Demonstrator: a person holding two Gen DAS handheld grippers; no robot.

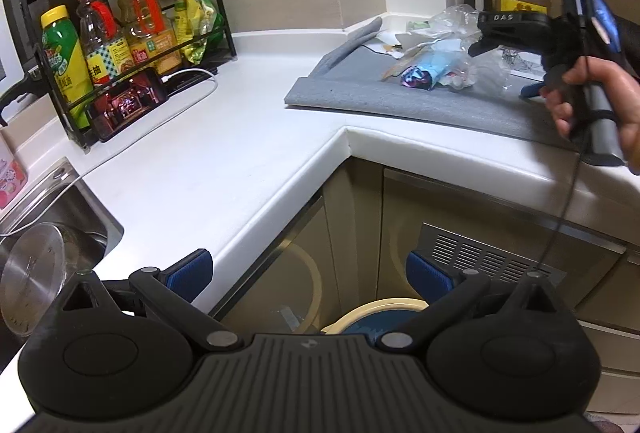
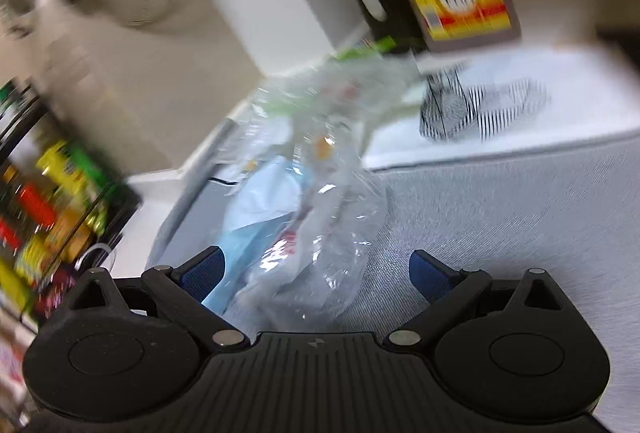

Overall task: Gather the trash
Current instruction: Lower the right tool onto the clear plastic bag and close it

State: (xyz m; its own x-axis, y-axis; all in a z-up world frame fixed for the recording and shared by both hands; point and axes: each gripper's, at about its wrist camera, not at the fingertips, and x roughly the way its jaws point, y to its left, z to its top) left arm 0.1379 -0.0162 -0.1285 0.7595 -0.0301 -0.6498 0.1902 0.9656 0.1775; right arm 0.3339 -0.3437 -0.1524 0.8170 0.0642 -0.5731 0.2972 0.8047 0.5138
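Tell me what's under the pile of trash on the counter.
The trash pile of clear plastic and wrappers lies on a grey mat, which covers the white counter. Whatever sits directly beneath the pile is hidden by the trash itself.

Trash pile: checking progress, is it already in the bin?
No, the trash pile lies on the grey mat, above the bin.
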